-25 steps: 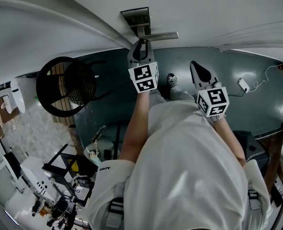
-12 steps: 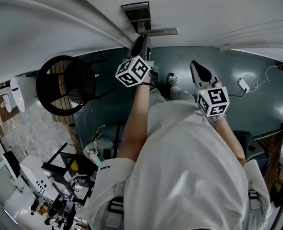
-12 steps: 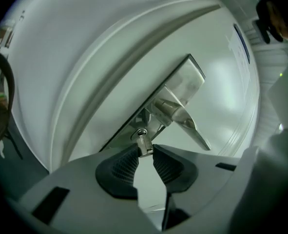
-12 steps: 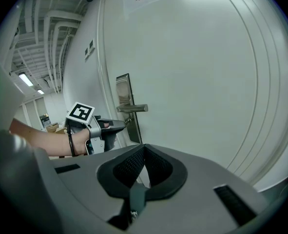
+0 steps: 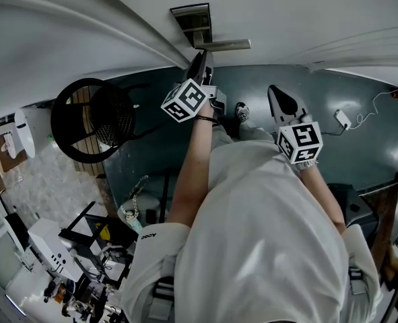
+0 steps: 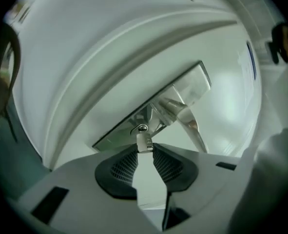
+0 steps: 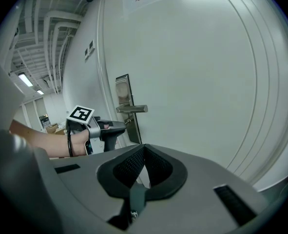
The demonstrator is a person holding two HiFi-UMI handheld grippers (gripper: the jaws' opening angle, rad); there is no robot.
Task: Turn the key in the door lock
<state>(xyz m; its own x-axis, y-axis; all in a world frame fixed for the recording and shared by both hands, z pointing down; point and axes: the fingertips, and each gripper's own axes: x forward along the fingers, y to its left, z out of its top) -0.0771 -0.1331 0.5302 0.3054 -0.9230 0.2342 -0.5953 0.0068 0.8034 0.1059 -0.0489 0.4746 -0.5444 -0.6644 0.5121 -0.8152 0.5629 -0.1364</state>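
Key [image 6: 144, 142] sits in door lock [image 6: 142, 128], pinched at its head by left tool [image 6: 144, 148], jaws narrow. Right tool [image 7: 143, 149] is closed and empty, apart from white door [image 7: 197, 72].

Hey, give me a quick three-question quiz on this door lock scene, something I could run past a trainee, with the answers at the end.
1. What is pinched between the tips of the left gripper?
2. In the right gripper view, the left gripper meets the lock plate: A) above the handle; B) below the handle; C) at the handle's free end.
3. True or false: the right gripper is also at the lock.
Key: 1) the key, its blade in the keyhole; 2) B; 3) false, it hangs back from the door, jaws together and empty.
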